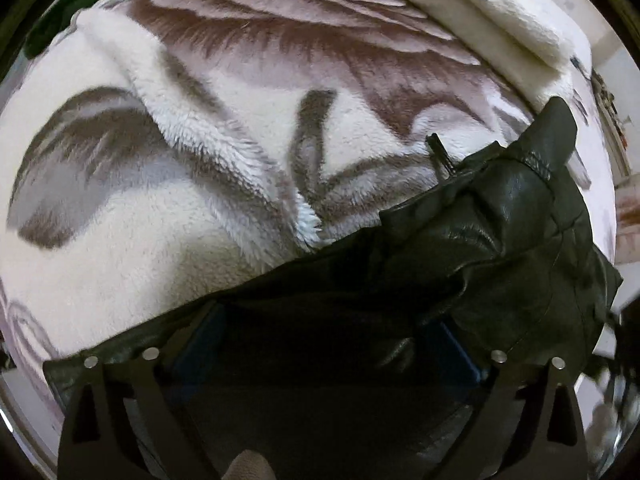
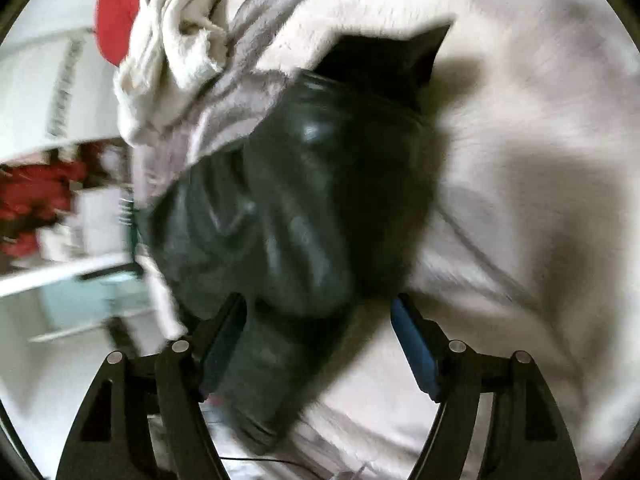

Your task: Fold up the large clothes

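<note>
A black leather jacket [image 1: 500, 232] lies crumpled on a fluffy white and grey blanket [image 1: 180, 168] that covers the bed. In the left wrist view the jacket fills the lower right and spreads between the fingers of my left gripper [image 1: 324, 332]; the jaws stand wide apart. In the right wrist view, which is blurred, the jacket [image 2: 304, 184] lies bunched in the middle. My right gripper [image 2: 318, 312] is open, its blue pads [image 2: 412, 344] apart, with a jacket sleeve hanging between them, near the left finger.
A folded cream blanket [image 1: 480, 12] lies at the far right of the bed. In the right wrist view a cream cloth [image 2: 172, 48] and a red item [image 2: 116, 4] sit at the upper left, with white furniture [image 2: 48, 92] beyond the bed edge.
</note>
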